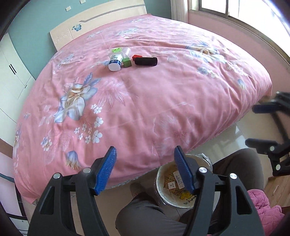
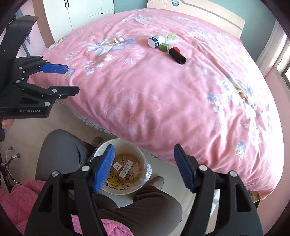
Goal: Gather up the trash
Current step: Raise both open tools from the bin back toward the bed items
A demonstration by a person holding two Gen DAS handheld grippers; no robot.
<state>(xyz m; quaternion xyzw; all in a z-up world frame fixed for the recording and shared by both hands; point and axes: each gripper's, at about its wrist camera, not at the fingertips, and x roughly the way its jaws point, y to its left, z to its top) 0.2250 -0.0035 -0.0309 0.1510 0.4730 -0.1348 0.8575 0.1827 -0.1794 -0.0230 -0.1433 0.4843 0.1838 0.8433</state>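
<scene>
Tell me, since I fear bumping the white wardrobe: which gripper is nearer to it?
Left. The left gripper is out on the wardrobe side, by that corner of the bed. The right gripper is further from it, above the bin.

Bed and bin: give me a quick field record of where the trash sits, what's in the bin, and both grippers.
bed: pink floral cover
trash on bed: white bottle lying on its side, green block, red block, black cylinder, clustered at the far end
bin: on the floor between the person's legs, printed wrappers inside
left gripper: open, nothing between the jaws
right gripper: open, nothing between the jaws
</scene>
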